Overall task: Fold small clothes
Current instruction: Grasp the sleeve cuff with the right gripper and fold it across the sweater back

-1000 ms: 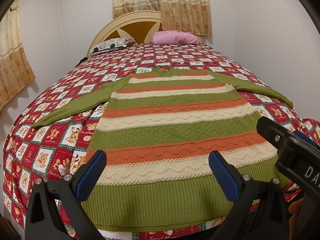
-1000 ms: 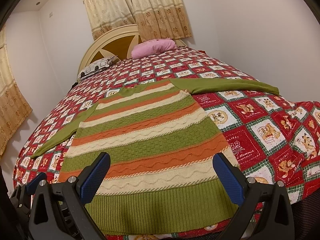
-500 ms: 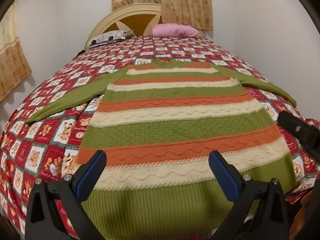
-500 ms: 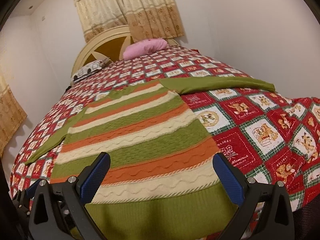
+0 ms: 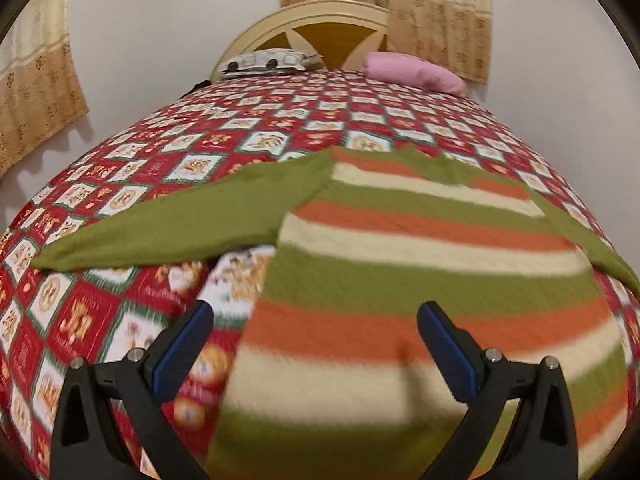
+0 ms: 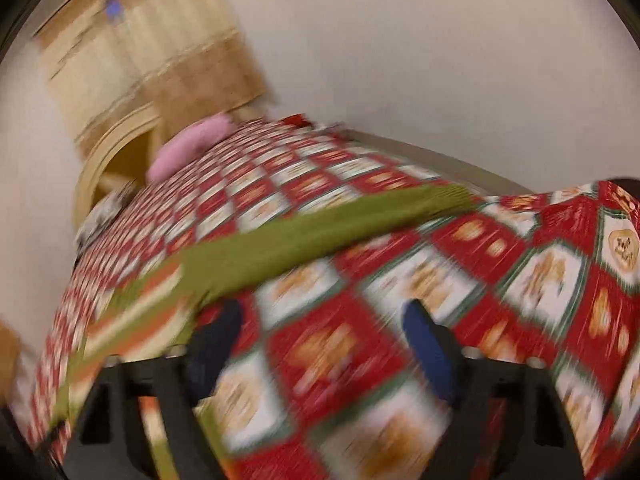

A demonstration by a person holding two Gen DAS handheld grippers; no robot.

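A striped sweater (image 5: 420, 272) in green, orange and cream lies flat on the bed, sleeves spread out. Its left green sleeve (image 5: 180, 220) stretches to the left in the left wrist view. My left gripper (image 5: 316, 344) is open and empty, low over the sweater's left edge. In the blurred right wrist view the right green sleeve (image 6: 320, 236) runs across the quilt, with the striped body (image 6: 140, 312) at the left. My right gripper (image 6: 324, 340) is open and empty over the quilt just below that sleeve.
The bed carries a red patchwork quilt (image 5: 100, 320). A pink pillow (image 5: 412, 70) and a patterned pillow (image 5: 268, 62) lie by the cream headboard (image 5: 320, 24). A wall (image 6: 440, 60) runs close along the bed's right side. Curtains (image 5: 36, 80) hang at the left.
Both grippers have moved forward from the hem. The left one shifted left toward the left sleeve, the right one swung fast to the right toward the right sleeve. Both stay open.
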